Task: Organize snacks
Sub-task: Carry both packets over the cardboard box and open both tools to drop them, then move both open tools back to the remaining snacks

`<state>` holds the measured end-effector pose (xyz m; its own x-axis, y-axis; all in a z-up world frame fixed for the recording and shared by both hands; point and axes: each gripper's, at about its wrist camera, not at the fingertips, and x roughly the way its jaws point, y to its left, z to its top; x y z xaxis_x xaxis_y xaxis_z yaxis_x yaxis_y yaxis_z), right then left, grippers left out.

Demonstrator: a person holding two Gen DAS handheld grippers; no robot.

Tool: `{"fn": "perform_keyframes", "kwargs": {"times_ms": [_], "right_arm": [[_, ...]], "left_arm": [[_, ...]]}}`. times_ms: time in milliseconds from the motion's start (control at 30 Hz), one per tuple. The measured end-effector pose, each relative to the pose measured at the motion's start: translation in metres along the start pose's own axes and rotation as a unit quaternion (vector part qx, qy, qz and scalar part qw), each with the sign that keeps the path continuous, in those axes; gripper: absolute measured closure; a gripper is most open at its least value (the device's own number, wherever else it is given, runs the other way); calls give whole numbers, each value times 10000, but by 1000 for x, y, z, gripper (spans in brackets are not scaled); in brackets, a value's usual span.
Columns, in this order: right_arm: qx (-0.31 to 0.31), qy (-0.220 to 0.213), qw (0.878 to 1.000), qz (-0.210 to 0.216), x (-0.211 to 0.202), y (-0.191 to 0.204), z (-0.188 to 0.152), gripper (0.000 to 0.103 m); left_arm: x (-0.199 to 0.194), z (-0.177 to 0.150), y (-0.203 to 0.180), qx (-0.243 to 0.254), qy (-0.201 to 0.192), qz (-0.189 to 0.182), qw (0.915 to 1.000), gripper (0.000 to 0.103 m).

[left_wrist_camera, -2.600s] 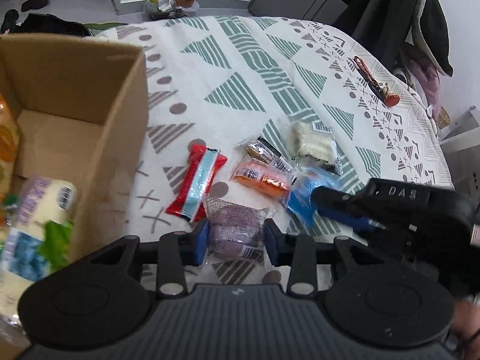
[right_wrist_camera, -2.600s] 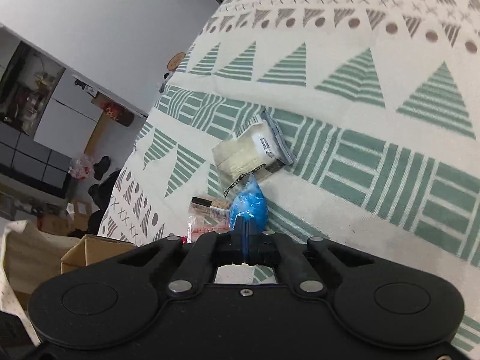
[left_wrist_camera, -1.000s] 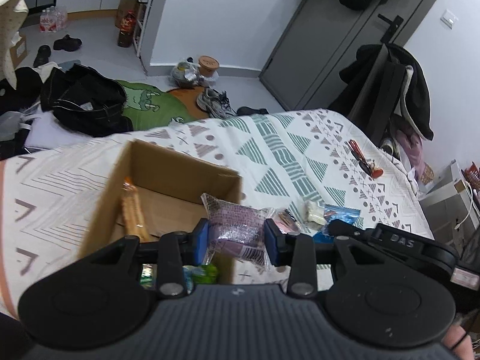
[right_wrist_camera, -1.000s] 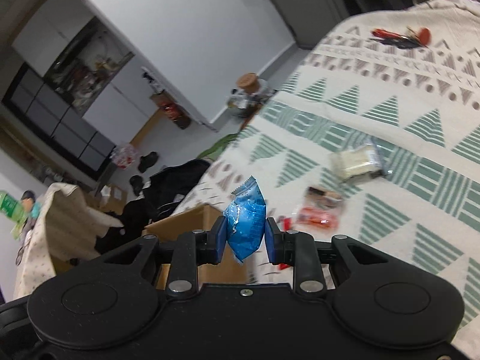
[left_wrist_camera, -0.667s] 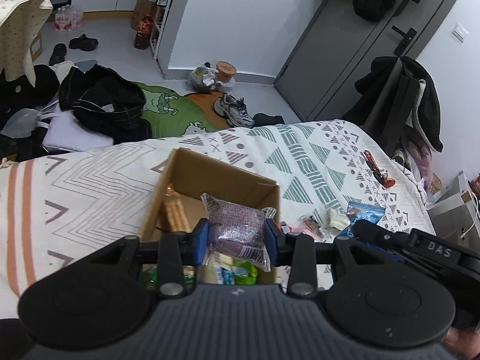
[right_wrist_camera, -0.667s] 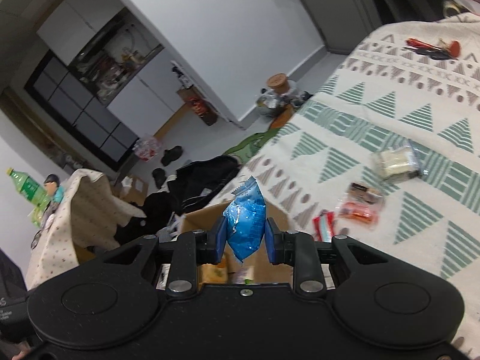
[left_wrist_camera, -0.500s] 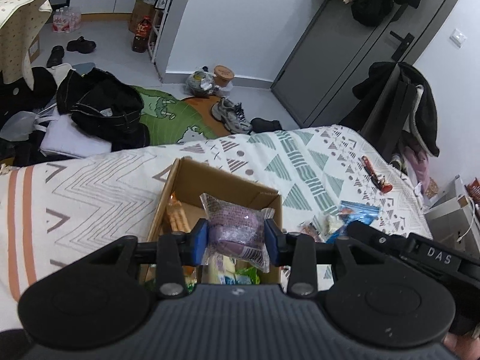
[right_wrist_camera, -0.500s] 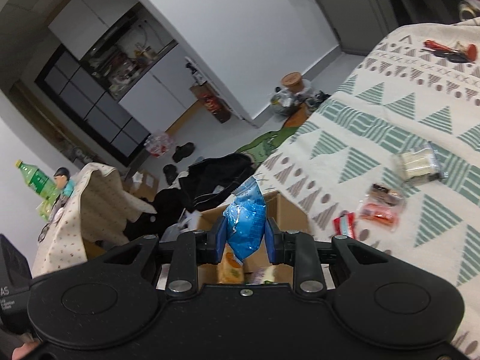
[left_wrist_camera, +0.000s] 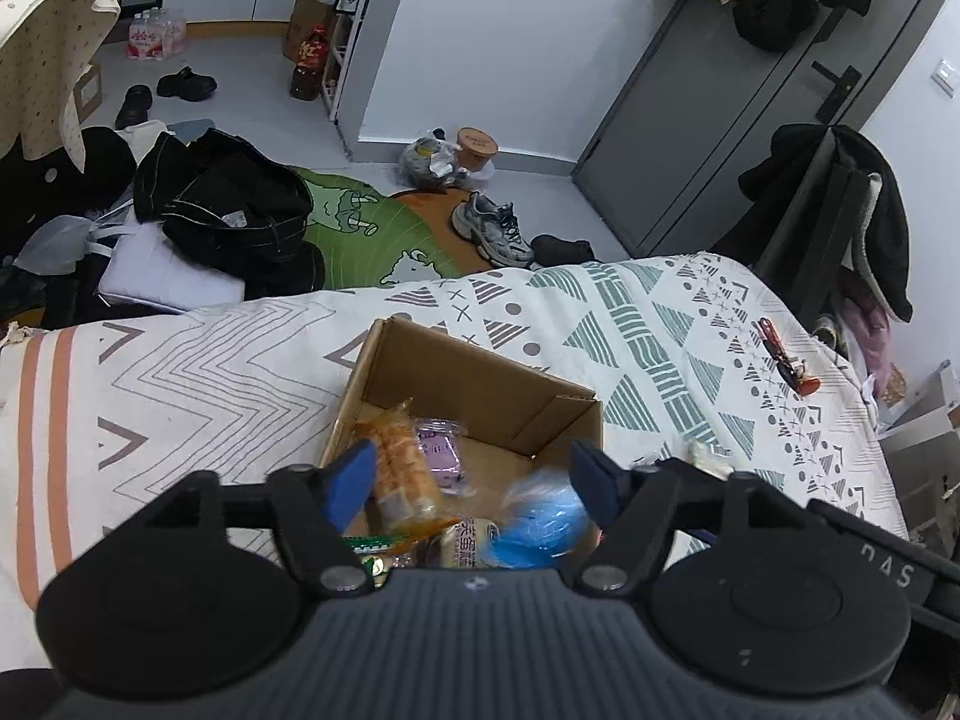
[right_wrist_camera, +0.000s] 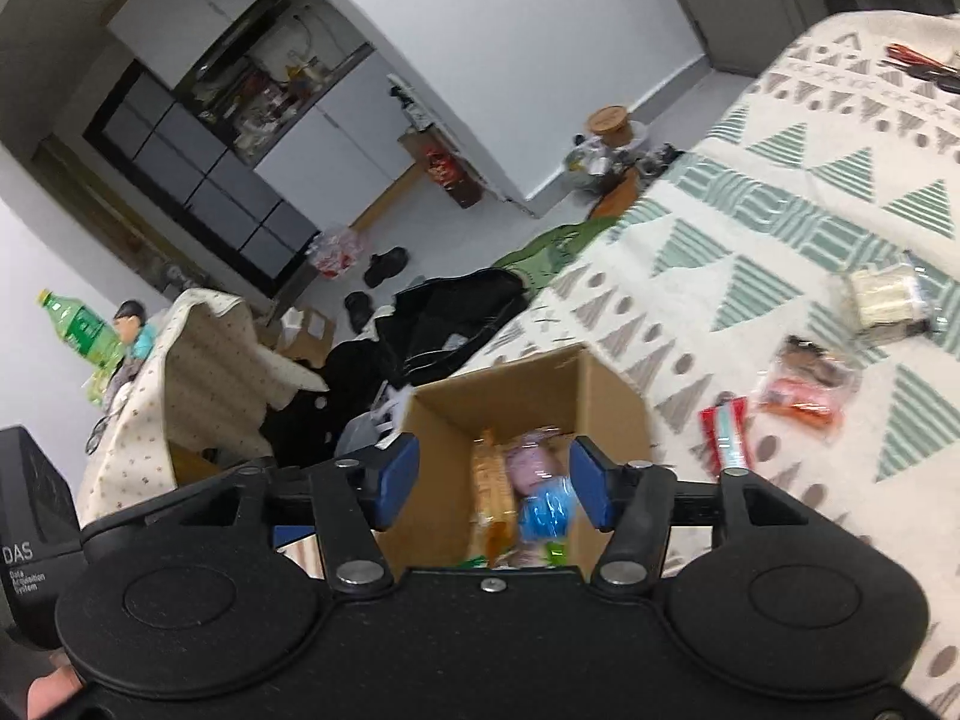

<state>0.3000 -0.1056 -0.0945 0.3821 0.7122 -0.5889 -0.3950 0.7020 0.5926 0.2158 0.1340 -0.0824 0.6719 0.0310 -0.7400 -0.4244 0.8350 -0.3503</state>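
An open cardboard box (left_wrist_camera: 480, 378) sits on the patterned bedspread; it also shows in the right wrist view (right_wrist_camera: 606, 396). Inside lie a purple packet (left_wrist_camera: 441, 450), an orange snack bag (left_wrist_camera: 402, 468) and a blurred blue packet (left_wrist_camera: 540, 525). The right wrist view shows the purple packet (right_wrist_camera: 531, 462) and the blue packet (right_wrist_camera: 546, 513) in the box too. My left gripper (left_wrist_camera: 471, 483) is open and empty above the box. My right gripper (right_wrist_camera: 492, 489) is open and empty above it as well.
On the bedspread right of the box lie a red-and-blue bar (right_wrist_camera: 729, 429), an orange packet (right_wrist_camera: 801, 396) and a white packet (right_wrist_camera: 888, 294). Red scissors (left_wrist_camera: 783, 357) lie far right. Clothes, shoes and bags cover the floor beyond the bed.
Both grippers have opened above the box. The purple packet has dropped from the left gripper and the blue packet from the right one into the box.
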Motion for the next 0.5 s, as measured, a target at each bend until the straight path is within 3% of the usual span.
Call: {"fn": "perform_keyframes", "kwargs": {"times_ms": [233, 500], "right_arm": [[363, -8, 9976, -591, -17, -41, 13, 36], [843, -217, 9932, -776, -45, -88, 29, 32]], "left_arm": [[20, -4, -20, 143, 126, 0, 9998, 23], [39, -12, -62, 449, 345, -194, 9982, 23]]}}
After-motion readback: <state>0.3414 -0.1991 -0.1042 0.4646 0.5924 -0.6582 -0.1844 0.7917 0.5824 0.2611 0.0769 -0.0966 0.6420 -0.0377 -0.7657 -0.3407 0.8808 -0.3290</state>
